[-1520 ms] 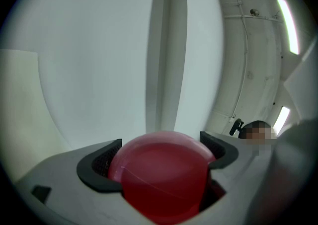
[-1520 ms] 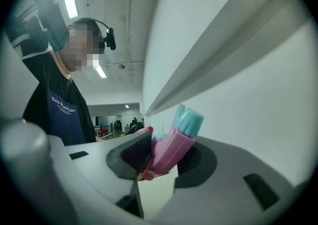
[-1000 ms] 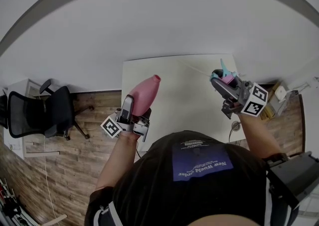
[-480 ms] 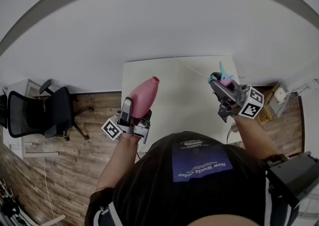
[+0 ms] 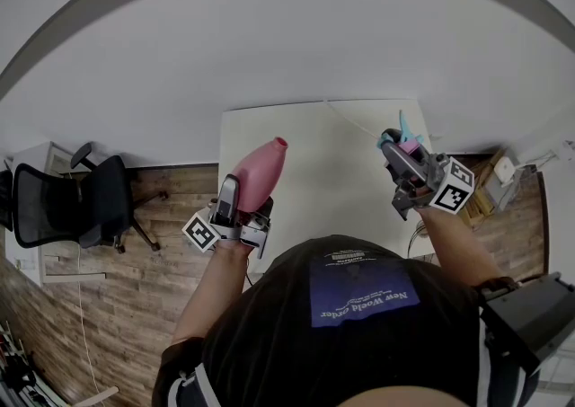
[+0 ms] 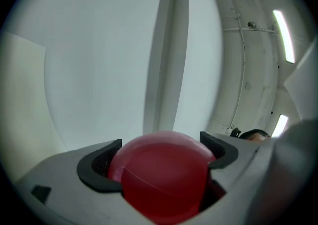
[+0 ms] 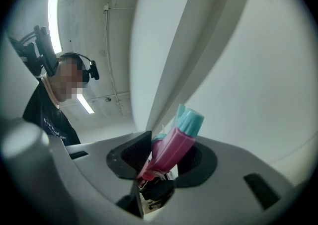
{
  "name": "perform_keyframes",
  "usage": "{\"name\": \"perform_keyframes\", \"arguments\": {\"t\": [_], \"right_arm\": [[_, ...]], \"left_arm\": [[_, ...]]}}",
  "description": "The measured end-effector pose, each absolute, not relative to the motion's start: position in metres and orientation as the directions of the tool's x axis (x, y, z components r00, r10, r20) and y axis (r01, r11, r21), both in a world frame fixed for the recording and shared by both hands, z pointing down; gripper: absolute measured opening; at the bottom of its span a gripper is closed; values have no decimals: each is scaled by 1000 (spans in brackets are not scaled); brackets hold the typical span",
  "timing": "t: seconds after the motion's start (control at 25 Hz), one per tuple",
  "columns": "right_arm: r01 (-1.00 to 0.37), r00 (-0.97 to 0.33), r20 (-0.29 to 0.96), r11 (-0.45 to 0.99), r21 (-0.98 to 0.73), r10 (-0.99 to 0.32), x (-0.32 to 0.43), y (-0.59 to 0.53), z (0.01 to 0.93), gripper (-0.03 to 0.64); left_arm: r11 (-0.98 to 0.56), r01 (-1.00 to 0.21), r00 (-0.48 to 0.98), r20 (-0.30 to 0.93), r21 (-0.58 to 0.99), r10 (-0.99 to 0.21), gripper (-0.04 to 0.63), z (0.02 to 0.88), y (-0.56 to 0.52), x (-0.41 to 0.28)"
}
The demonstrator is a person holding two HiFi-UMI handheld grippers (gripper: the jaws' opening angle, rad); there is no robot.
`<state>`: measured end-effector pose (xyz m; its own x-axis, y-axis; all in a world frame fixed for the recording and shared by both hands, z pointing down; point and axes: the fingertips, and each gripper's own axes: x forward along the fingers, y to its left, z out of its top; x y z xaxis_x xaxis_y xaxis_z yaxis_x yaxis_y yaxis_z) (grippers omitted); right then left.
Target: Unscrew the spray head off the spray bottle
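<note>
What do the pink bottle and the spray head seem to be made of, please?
Bottle: probably plastic, smooth and slightly glossy; it looks faintly see-through and shows a thin moulding seam.
Spray head: likely hard plastic, pink with a teal ridged tip and a duller sheen.

The right gripper (image 5: 397, 141) now sits slightly further left and nearer than a second ago. It has rolled a little, so its marker cube (image 5: 452, 186) lies lower and further left. The spray head (image 5: 406, 132) clamped in its fingers (image 7: 130, 158) has shifted along with it.
</note>
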<state>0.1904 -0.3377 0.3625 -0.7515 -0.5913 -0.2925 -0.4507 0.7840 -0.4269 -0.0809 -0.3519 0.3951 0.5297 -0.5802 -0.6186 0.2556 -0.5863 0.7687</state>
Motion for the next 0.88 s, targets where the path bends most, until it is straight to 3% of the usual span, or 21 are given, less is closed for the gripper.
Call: {"name": "perform_keyframes", "arguments": {"t": [0.88], "right_arm": [[-454,-751,-298,789,-414,-589,191,-337,362,126]], "left_arm": [[-594,253,537,-622,763,-570,502,394,-350,-80]]}}
